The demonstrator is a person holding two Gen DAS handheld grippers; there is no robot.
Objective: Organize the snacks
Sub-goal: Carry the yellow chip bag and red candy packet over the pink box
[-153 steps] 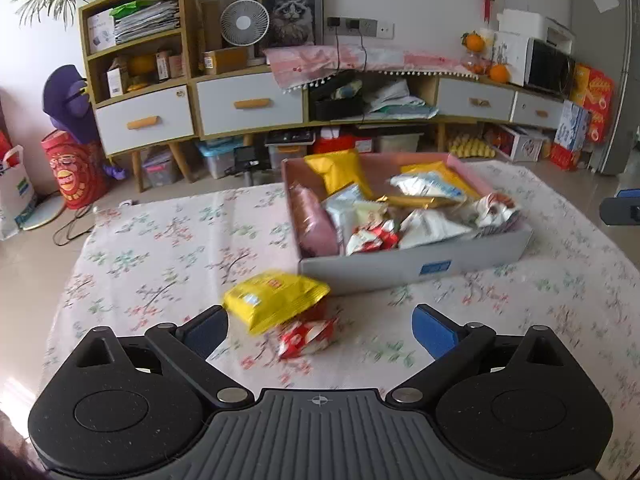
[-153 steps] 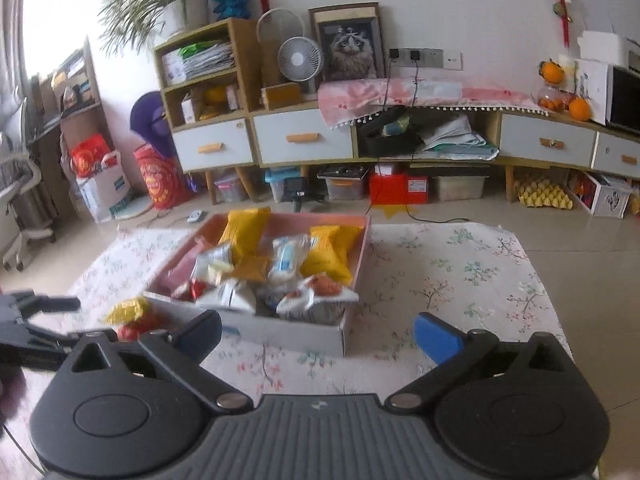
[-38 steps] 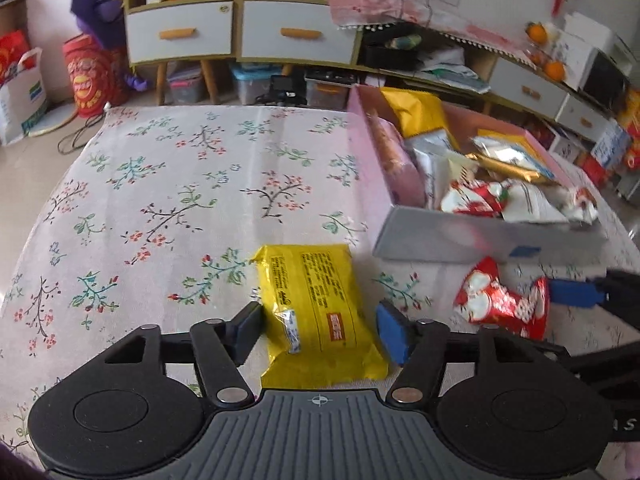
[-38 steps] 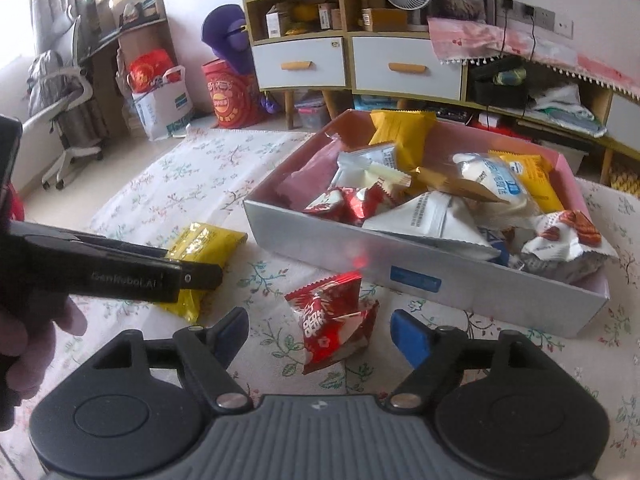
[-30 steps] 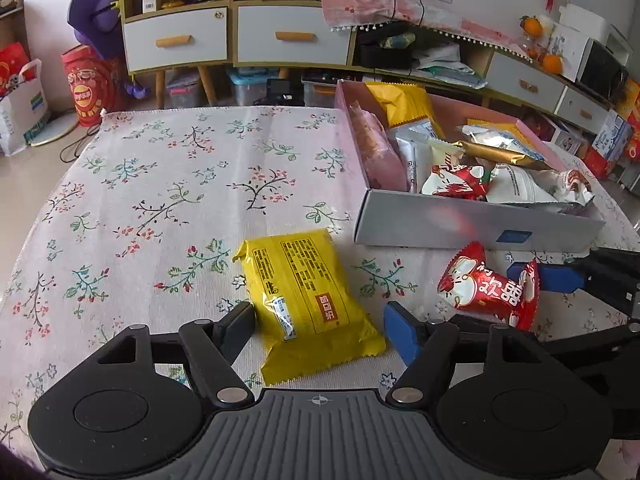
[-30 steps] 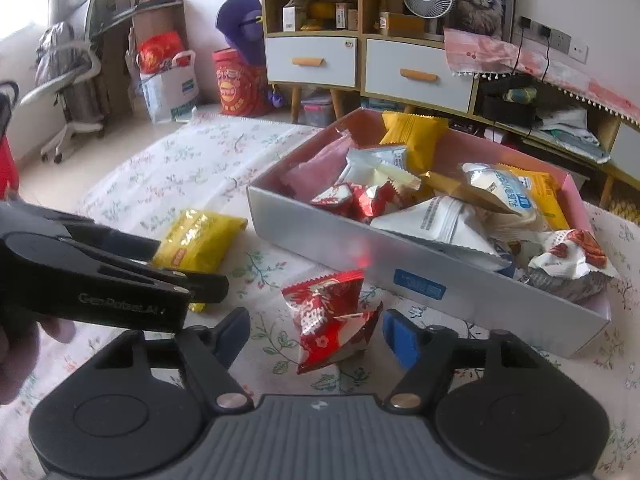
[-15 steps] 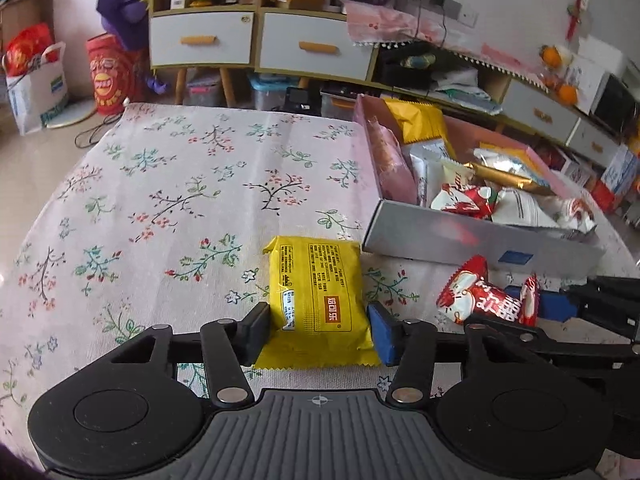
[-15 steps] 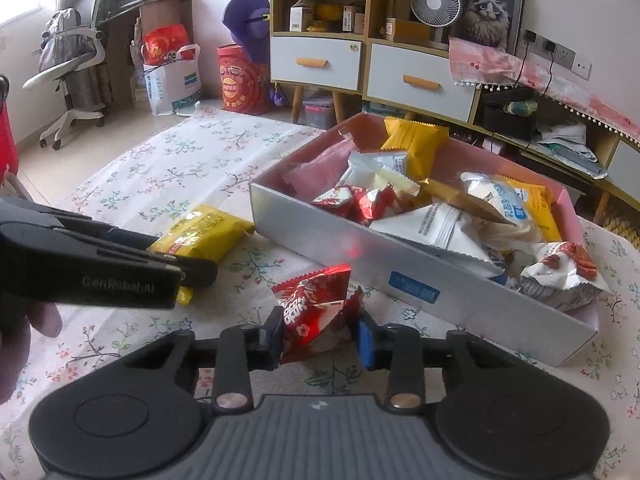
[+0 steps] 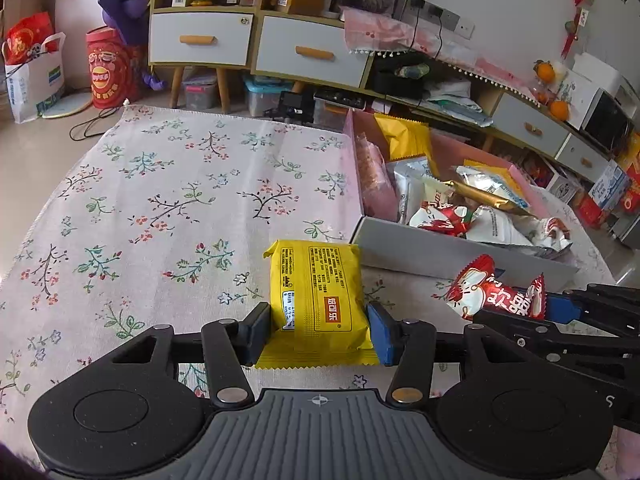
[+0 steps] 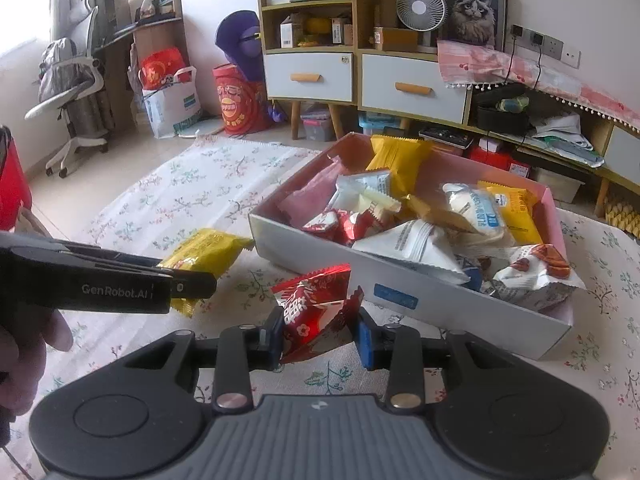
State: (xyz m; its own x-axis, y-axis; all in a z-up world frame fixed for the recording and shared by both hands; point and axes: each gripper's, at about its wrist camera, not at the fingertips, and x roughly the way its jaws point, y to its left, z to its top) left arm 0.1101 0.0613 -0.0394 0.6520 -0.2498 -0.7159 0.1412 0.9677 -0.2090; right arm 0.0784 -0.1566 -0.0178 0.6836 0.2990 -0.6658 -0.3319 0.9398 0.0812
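Note:
My left gripper point(image 9: 318, 330) is shut on a yellow snack packet point(image 9: 318, 296), held just above the floral cloth, left of the box. The packet also shows in the right wrist view point(image 10: 204, 254). My right gripper point(image 10: 320, 336) is shut on a red snack packet point(image 10: 316, 312), in front of the box's near wall. That red packet shows in the left wrist view point(image 9: 494, 292) too. The grey and pink box point(image 10: 328, 266) holds several snack packets, among them yellow, white and red ones.
The floral cloth point(image 9: 160, 208) covers the surface under both grippers. Behind it stand a shelf with white drawers point(image 10: 308, 70), a red bag point(image 10: 236, 100) and an office chair point(image 10: 76, 88). The left gripper's arm point(image 10: 88, 280) crosses the right view's left side.
Both grippers came down around the packets and shut on them. In the last half second both packets have lifted slightly off the cloth.

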